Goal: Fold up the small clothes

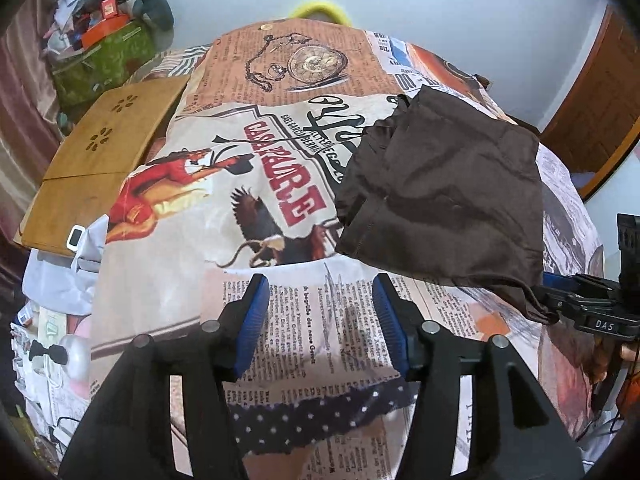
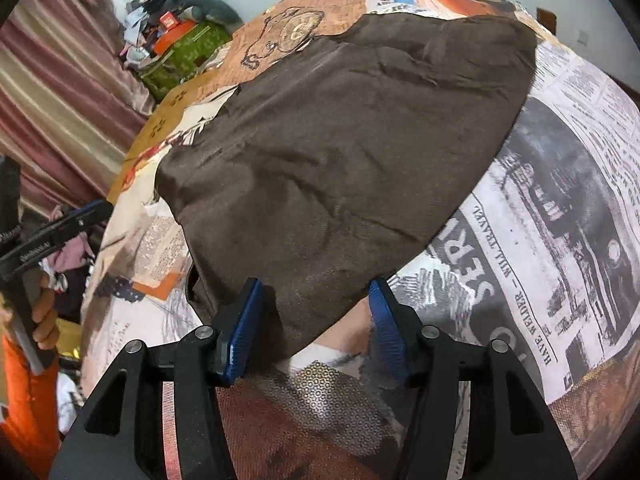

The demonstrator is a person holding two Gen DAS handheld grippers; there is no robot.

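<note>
Hovering: left tongs (image 1: 320,328) apart, empty | right tongs (image 2: 316,320) apart astride brown garment (image 2: 340,140) hem | risk: single layer pinched, fold skewed on printed bedsheet (image 2: 560,200)

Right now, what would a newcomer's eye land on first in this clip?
A dark brown cloth garment lies on a loud newspaper-and-poster print bedsheet, filling the right wrist view. The right gripper is open at its near edge; the left gripper is open over bare sheet.

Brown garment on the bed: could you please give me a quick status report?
Left gripper open over printed sheet, empty. Right gripper open at near edge of brown garment, not clamped. Garment lies partly folded. Nothing in the way.
</note>
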